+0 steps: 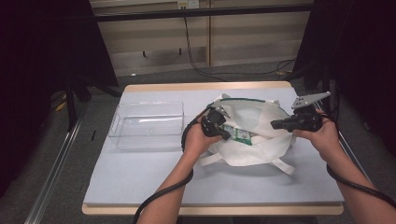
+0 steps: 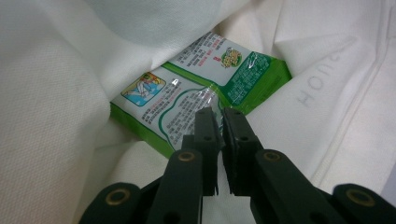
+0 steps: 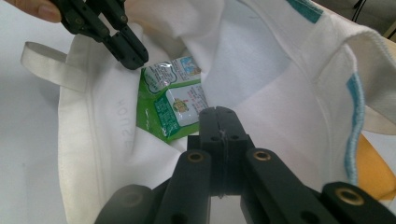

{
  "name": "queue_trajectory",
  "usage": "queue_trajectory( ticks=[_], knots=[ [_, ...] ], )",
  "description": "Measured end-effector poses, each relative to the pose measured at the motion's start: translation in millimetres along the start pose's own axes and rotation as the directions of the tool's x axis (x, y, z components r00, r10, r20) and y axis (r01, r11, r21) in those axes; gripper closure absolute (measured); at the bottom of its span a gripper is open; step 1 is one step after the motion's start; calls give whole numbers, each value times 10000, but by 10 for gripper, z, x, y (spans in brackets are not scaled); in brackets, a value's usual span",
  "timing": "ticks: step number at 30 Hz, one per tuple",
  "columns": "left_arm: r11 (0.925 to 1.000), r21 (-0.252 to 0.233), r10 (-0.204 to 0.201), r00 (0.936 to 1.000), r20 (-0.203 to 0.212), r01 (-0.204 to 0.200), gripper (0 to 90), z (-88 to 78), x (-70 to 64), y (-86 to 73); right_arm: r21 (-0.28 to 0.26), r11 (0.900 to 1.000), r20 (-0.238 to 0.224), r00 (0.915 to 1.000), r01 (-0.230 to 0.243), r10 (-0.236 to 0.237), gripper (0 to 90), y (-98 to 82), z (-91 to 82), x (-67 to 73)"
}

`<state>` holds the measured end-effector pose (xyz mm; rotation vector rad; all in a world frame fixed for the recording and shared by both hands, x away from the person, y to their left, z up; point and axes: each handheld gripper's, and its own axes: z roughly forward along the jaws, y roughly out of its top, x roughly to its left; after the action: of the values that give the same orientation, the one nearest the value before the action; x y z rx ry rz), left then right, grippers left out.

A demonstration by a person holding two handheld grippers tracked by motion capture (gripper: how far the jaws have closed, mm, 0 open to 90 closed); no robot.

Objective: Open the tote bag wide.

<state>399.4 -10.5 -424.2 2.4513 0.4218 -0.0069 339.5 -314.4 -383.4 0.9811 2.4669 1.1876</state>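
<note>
High view: the green snack packet (image 1: 242, 136) sits inside the white tote bag (image 1: 254, 123); the clear bin (image 1: 148, 125) left of the bag has nothing in it, so transfer is undone.

Left gripper view: the left gripper (image 2: 220, 116) pinches the packet's edge.

Right gripper view: the right gripper (image 3: 219, 112) is closed, probably clamping bag cloth.

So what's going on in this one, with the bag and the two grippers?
A person at a table works a hand-held gripper in each hand at a white cloth bag. The left hand-held gripper has its jaws nearly together on the edge of a green-and-white snack packet lying inside the bag's mouth. The right hand-held gripper, jaws shut, looks to be pinching the bag's fabric on the other side, holding it open. A clear plastic bin sits empty on the table to the left.
</note>
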Motion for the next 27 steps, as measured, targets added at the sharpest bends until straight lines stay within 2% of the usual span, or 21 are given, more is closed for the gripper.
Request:
queue_trajectory(
  ticks=[2,3,5,6,8,9,10,12,13,16,17,18,20,22,23,27],
  knots=[
    [10000,27,48,10000,29,-48,850,11,-3,-10,11,10000,-12,10000,23,-23,900,1,5,-4],
    [9999,-89,-109,9997,215,111,850,29,-14,-26,1,10000,34,10000,38,-38,900,0,11,-1],
    [10000,-53,-32,9998,219,33,850,41,-14,-50,25,10000,21,10000,57,-57,900,-1,18,1],
    [9997,201,112,9995,299,-118,851,39,-5,-62,14,10000,39,10000,39,-39,900,-2,22,-1],
    [9999,116,58,9996,281,-62,853,55,-11,-96,-21,10000,89,10000,-14,14,900,0,27,-4],
    [9998,-58,-212,9991,367,214,855,74,-26,-115,-27,10000,85,10000,-1,1,900,2,29,-5],
    [9999,144,64,9993,372,-69,861,67,-12,-125,-24,10000,85,10000,19,-19,900,6,34,-6],
    [9998,-46,-166,9990,414,168,867,82,-35,-146,78,10000,180,9998,42,-43,900,12,46,-11],
    [10000,68,13,9991,435,-16,868,68,-27,-149,111,9999,189,9998,3,-5,900,13,49,-16],
    [9999,-56,-135,9990,435,137,876,75,-52,-172,102,9999,246,9997,-56,53,900,7,52,-41],
    [9997,187,172,9990,418,-180,880,63,-39,-173,106,9999,287,9996,-58,55,900,4,51,-49],
    [10000,-3,-87,9989,460,88,884,83,-58,-189,116,9999,276,9996,-93,90,900,-1,52,-57],
    [9999,11,-146,9987,495,146,893,88,-67,-206,134,9999,332,9994,-97,92,900,-12,60,-70],
    [10000,65,13,9986,524,-17,899,83,-62,-220,176,9998,321,9994,-106,100,900,-18,64,-80],
    [9999,-69,-146,9983,572,150,900,92,-75,-231,178,9998,367,9993,-117,110,900,-23,67,-84],
    [9999,89,77,9984,561,-82,900,90,-73,-250,159,9997,426,9990,-158,151,900,-38,72,-100]
  ],
)
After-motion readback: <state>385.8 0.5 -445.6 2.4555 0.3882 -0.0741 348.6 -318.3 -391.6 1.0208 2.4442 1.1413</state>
